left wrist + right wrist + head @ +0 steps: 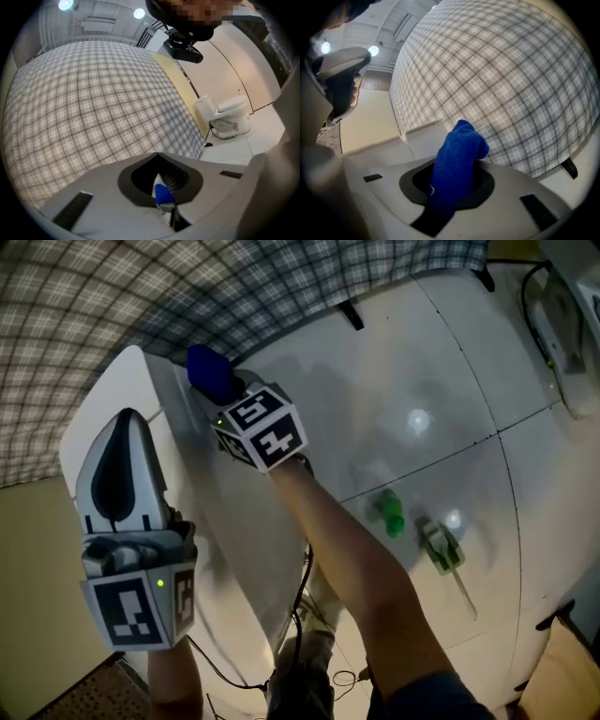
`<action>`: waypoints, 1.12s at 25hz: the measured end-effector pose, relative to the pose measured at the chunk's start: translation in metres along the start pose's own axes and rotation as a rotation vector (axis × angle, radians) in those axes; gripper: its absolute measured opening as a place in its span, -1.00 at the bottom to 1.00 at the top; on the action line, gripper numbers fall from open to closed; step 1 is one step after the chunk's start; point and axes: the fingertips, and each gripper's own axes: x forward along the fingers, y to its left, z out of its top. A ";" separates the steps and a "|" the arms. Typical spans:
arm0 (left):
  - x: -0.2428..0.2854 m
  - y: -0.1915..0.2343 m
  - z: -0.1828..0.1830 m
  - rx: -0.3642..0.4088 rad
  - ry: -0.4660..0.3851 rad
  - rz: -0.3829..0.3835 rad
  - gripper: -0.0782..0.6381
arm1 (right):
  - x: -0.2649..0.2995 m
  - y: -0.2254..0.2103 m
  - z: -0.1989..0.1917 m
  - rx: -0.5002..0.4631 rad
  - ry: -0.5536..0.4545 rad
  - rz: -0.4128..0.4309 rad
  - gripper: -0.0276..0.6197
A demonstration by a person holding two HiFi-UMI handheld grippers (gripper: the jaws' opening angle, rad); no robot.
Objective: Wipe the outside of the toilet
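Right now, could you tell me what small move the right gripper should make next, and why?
Probably drag the right gripper down along the toilet's white side, keeping the blue cloth pressed to it. Its fingers are shut on the cloth, which sits at the top edge near the plaid wall, so the surface below seems not yet wiped.

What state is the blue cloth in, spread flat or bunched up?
Bunched up: the blue cloth stands as a thick rolled wad, clamped in the jaws of the right gripper.
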 end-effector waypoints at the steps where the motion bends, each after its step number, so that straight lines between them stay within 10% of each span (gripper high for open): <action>1: 0.001 -0.004 -0.004 -0.004 0.005 -0.006 -0.73 | -0.002 0.003 -0.006 -0.016 0.015 0.011 -0.68; 10: -0.041 -0.042 -0.022 -0.035 0.058 -0.064 -0.73 | -0.107 0.092 -0.066 -0.005 0.045 0.032 -0.68; 28: -0.157 -0.109 -0.025 -0.090 0.086 -0.283 -0.73 | -0.267 0.217 -0.142 0.102 0.077 -0.225 -0.68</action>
